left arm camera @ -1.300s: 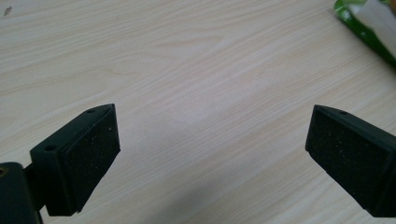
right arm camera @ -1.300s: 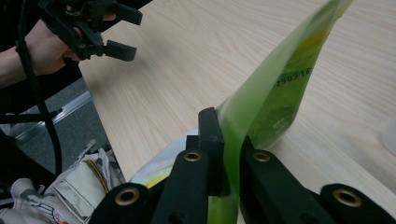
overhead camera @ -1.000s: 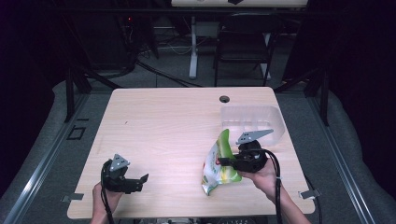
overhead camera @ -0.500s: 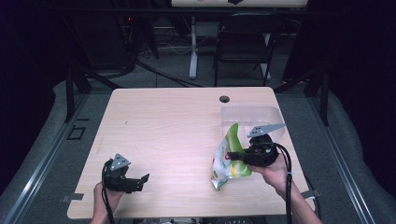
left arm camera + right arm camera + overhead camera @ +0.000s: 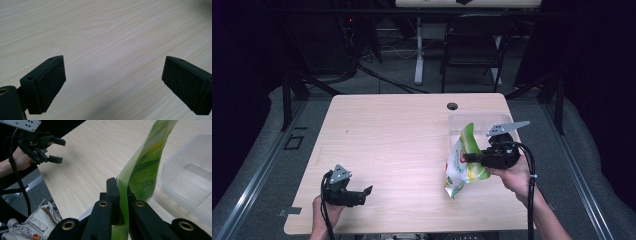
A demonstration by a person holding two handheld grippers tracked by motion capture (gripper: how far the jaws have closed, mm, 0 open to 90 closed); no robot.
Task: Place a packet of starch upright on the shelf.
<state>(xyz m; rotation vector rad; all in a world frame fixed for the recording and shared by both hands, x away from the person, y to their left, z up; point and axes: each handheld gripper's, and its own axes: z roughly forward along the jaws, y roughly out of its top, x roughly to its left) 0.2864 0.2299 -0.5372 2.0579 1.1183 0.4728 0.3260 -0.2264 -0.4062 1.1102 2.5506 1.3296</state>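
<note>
High view, count: two tongs, one green pouch (image 5: 463, 162), one clear tub (image 5: 477, 124), one person's pair of hands.
High view, right tongs (image 5: 468, 158): clamped on the green pouch, which hangs clear of the worktop (image 5: 392, 135) at its right side, just in front of the clear tub.
High view, left tongs (image 5: 363, 194): jaws spread wide and bare, low over the near left corner of the worktop, well apart from the pouch.
High view, surroundings: a round cable hole (image 5: 452, 106) at the far edge; a dark chair (image 5: 472, 50) and a white post (image 5: 418, 50) on the grey floor behind; the room is dark.
Left gripper view, tongs (image 5: 113, 80): two black pads (image 5: 51, 82) stand far apart, bare pale wood grain between them.
Right gripper view, tongs (image 5: 122, 197): both jaws pressed flat on the pouch's edge (image 5: 145, 170), a printed date code on its green face.
Right gripper view, around: the tub (image 5: 190, 180) sits to the right, nothing in it; the other hand's tongs (image 5: 53, 151) hover open at the worktop's far corner; a crumpled white wrapper (image 5: 37, 222) lies on the floor below.
</note>
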